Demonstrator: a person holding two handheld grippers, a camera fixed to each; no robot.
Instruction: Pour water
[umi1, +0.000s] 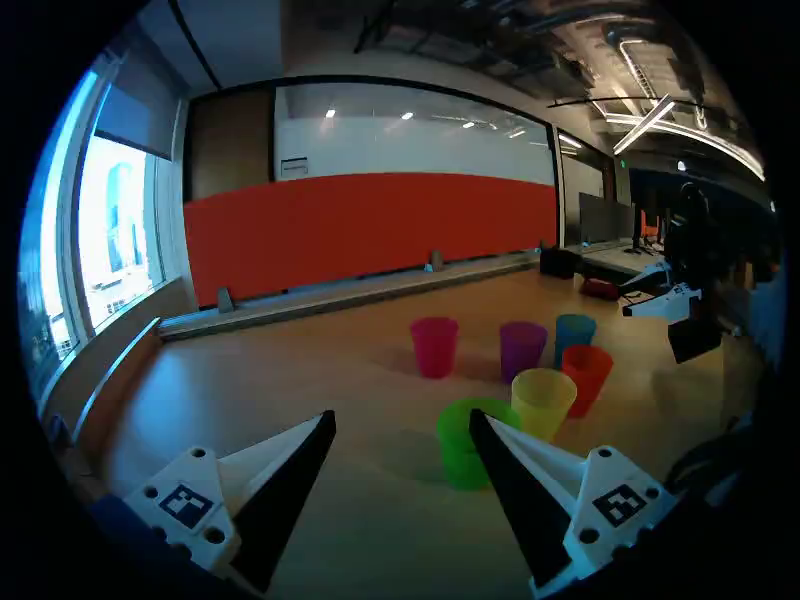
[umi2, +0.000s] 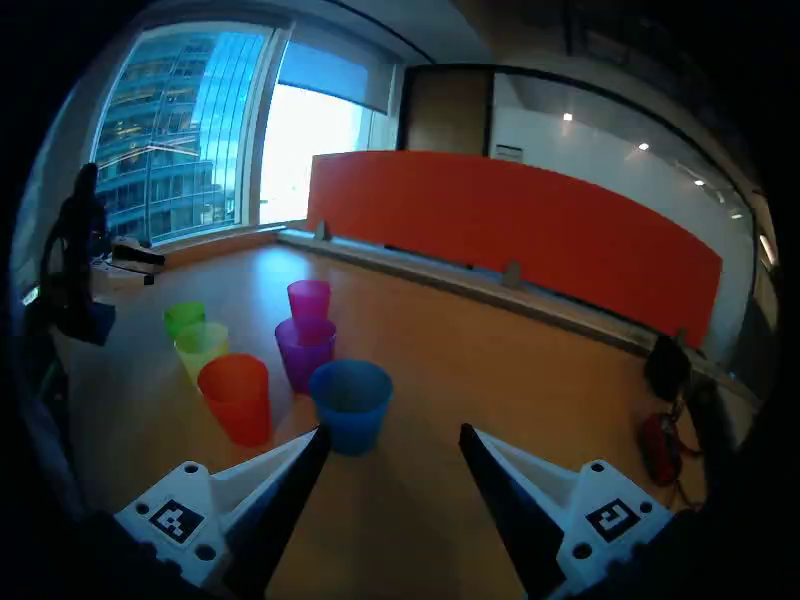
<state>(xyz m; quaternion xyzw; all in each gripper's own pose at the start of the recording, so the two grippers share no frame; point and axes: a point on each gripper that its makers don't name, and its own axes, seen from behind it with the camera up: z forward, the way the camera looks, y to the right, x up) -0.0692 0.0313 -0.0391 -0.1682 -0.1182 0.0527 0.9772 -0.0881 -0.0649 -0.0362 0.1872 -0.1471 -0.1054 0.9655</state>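
Hovering over the wooden worktop (umi1: 300, 370), the left tool (umi1: 400, 415) has its fingers spread wide w/ nothing between them. The right tool (umi2: 393, 430) is the same: wide open, gripping nothing.

Six plastic cups stand upright in a loose cluster around mid-worktop, well away from every edge. In the left gripper view the green cup (umi1: 465, 440) is nearest, just past the tip of the right-hand finger, which hides part of it; touching or not, can't tell. The yellow cup (umi1: 543, 398) is right behind the green one, and the red cup (umi1: 587, 372) is just beside the yellow. The blue cup (umi1: 575, 335) is behind the red, the purple cup (umi1: 522, 348) is next to the blue, and the pink cup (umi1: 434, 345) stands a bit apart on the side toward the window (umi1: 120, 240).

The right gripper view sees the cluster from the opposite side. There the blue cup is closest, just ahead of the left-hand fingertip, w/ the red beside it, the purple then the pink behind, and the yellow and green farthest off.

Can't tell if any cup holds water.

An orange divider (umi1: 370, 225) runs along the worktop's far edge.
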